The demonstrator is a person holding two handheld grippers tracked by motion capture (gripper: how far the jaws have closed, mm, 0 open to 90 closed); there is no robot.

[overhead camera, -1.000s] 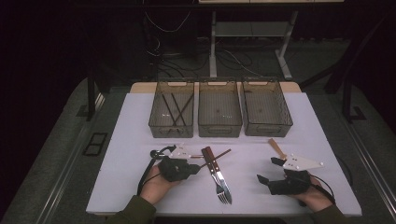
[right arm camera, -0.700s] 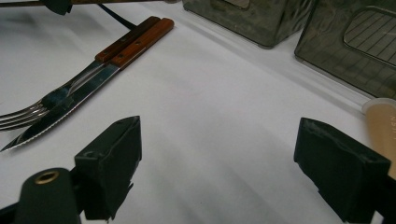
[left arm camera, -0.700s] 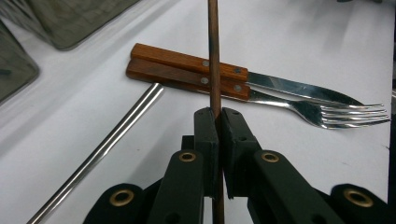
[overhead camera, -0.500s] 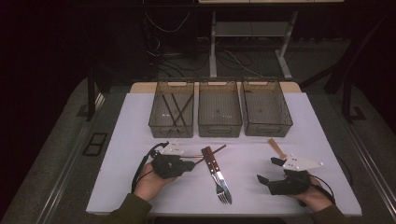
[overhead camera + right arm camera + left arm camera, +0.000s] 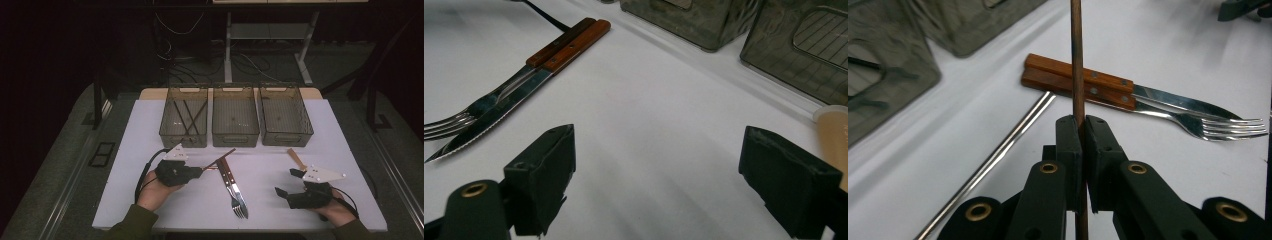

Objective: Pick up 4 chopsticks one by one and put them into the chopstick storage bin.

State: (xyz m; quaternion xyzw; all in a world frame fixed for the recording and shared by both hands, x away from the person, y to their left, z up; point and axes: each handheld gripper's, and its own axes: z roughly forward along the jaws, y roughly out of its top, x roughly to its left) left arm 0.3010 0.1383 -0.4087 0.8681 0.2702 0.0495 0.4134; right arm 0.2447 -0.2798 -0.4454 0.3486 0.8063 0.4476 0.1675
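Chopstick (image 5: 1077, 60), brown and slim, sits clamped in the left claw (image 5: 200, 171), its long axis running up and right toward the three bins; the leftmost bin (image 5: 183, 120), already holding sticks, lies straight ahead, while the right claw (image 5: 286, 182) gapes empty over the worktop (image 5: 345, 150).

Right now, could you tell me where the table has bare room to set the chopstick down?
Bare table lies left of the left bin, and between the fork and knife and the right gripper. It is crowded where the left gripper holds the chopstick, with a metal rod beside the handles.
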